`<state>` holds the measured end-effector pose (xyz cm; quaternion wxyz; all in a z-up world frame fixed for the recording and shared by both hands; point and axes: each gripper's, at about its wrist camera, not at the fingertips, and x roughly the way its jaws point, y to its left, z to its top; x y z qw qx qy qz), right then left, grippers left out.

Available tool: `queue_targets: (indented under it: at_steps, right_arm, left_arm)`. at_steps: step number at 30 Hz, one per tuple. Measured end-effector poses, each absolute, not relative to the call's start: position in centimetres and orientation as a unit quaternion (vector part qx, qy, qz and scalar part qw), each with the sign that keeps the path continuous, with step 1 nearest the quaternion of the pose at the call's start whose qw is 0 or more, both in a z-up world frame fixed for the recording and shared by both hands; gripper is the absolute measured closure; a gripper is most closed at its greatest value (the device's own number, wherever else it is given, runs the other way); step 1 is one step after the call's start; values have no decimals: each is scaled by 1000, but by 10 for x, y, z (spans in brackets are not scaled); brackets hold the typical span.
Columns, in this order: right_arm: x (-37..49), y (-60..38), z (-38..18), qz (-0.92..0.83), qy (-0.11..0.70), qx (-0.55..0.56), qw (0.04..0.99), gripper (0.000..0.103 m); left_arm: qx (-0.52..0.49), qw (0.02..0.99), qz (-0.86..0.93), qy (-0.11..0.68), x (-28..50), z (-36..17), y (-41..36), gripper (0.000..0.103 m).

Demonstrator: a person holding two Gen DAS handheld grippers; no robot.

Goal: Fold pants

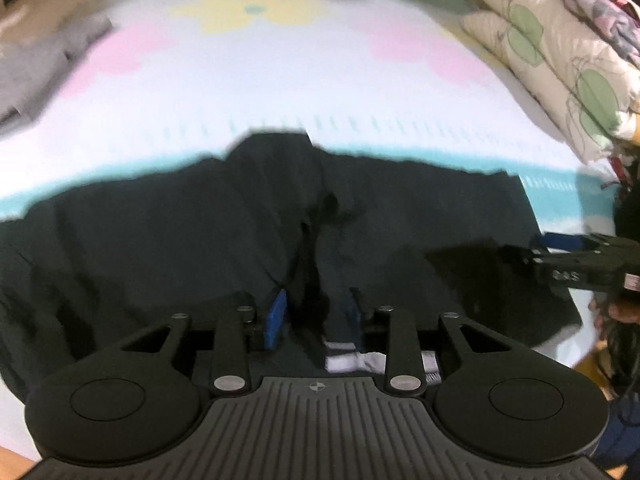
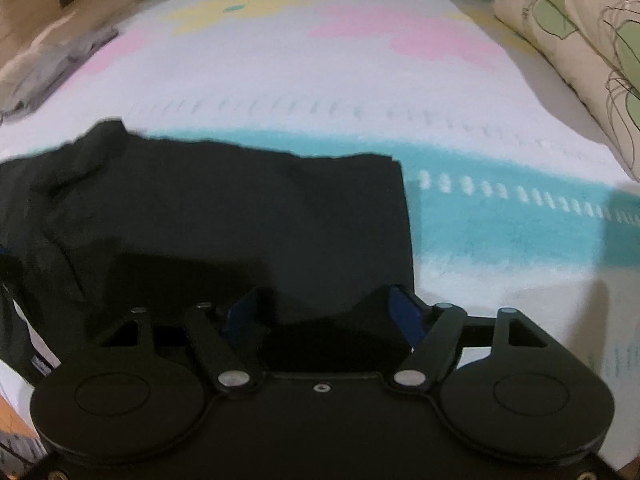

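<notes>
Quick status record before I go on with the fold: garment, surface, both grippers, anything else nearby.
garment: black pants, spread across the bed, wrinkled, not yet folded flat
surface: blanket with pink, yellow and teal print
left gripper: partly open, dark fabric bunched between its blue pads; whether it grips is unclear
right gripper: open wide, at the pants' right edge, fabric between its fingers
white label or trim: showing under the left gripper
nearby: floral pillows at right, grey clothing at far left
image quality: motion blur in both views
</notes>
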<state>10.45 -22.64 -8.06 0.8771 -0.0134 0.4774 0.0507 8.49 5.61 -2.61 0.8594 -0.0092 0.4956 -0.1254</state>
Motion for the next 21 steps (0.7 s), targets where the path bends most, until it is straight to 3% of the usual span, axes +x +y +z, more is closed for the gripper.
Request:
queue_targets:
  at_steps: [1, 2, 8, 10, 12, 21]
  right_arm:
    - [105, -228, -79, 52, 471, -1, 881, 4]
    - [105, -228, -77, 54, 465, 6, 884, 0]
    - [103, -209, -60, 55, 418, -19, 907, 0]
    - [106, -200, -56, 65, 403, -20, 913, 0]
    - [110, -188, -51, 76, 393, -20, 916, 0]
    - [129, -108, -53, 159, 408, -10, 899, 0]
  left_arm:
    - [-1, 868, -119, 483, 84, -23, 57, 60]
    - [6, 875, -110, 472, 83, -21, 57, 58]
    - [47, 907, -66, 414, 83, -11, 65, 38]
    - [33, 909, -62, 410, 84, -10, 73, 22]
    - [9, 908, -56, 415, 88, -11, 85, 15]
    - [-56, 902, 14, 427, 88, -26, 151, 15]
